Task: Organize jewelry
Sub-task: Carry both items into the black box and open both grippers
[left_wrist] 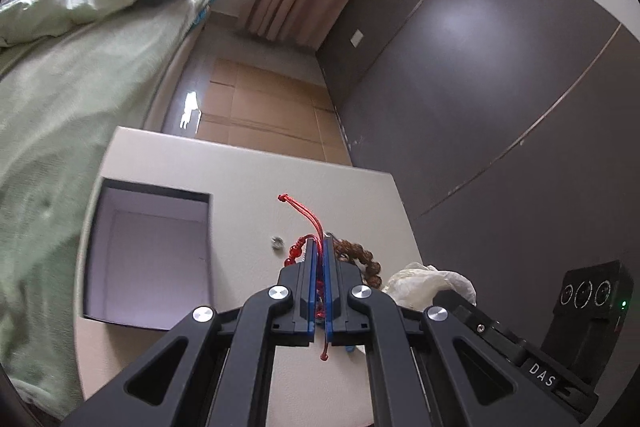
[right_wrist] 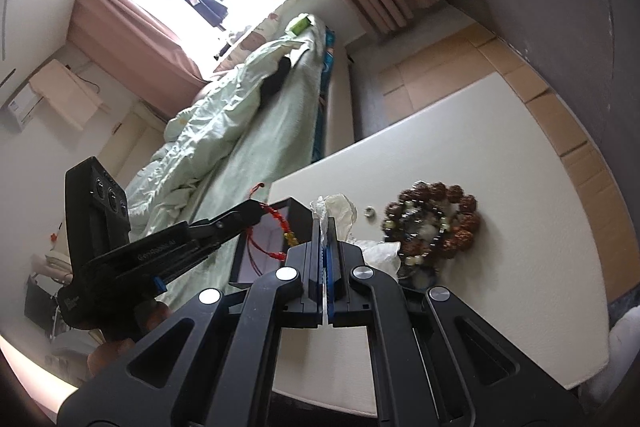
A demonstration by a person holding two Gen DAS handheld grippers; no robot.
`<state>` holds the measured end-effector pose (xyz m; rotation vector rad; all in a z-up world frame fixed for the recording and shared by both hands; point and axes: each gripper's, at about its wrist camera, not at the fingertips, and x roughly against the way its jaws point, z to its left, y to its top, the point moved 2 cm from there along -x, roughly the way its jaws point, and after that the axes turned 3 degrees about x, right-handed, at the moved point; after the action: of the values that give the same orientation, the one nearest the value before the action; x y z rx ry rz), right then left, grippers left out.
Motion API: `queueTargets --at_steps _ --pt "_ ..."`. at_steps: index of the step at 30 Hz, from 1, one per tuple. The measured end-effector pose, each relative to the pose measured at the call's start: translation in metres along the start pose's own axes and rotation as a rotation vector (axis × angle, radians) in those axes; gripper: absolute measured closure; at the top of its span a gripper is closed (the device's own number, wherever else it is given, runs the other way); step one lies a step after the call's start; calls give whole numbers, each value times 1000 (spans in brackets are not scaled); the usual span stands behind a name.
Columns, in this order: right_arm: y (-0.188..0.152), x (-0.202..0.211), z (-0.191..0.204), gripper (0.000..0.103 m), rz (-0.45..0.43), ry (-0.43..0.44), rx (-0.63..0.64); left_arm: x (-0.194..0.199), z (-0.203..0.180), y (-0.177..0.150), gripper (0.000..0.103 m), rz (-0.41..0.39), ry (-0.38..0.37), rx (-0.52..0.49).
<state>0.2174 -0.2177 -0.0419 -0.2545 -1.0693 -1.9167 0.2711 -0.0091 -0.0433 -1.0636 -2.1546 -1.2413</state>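
My left gripper (left_wrist: pixel 320 245) is shut on a red cord bracelet (left_wrist: pixel 308 217) and holds it above the white table (left_wrist: pixel 248 171); its red beads (right_wrist: pixel 276 217) hang from the gripper (right_wrist: pixel 256 205) in the right wrist view. An open dark box with a pale inside (left_wrist: pixel 152 251) sits on the table to the left of it. A heap of brown bead bracelets (right_wrist: pixel 432 223) lies on the table. My right gripper (right_wrist: pixel 324 227) is shut on a clear plastic bag (right_wrist: pixel 340 209) just left of the heap.
A small silver ring (left_wrist: pixel 276 242) lies on the table between the box and the beads (left_wrist: pixel 360 259). A bed with green bedding (left_wrist: pixel 60 107) runs along the table's left. A grey wardrobe wall (left_wrist: pixel 480 67) stands to the right.
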Motion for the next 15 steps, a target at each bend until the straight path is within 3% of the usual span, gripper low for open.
queueTargets --at_steps 15 --pt "-10 -35 39 100 -22 69 11 26 70 15 102 -44 62 46"
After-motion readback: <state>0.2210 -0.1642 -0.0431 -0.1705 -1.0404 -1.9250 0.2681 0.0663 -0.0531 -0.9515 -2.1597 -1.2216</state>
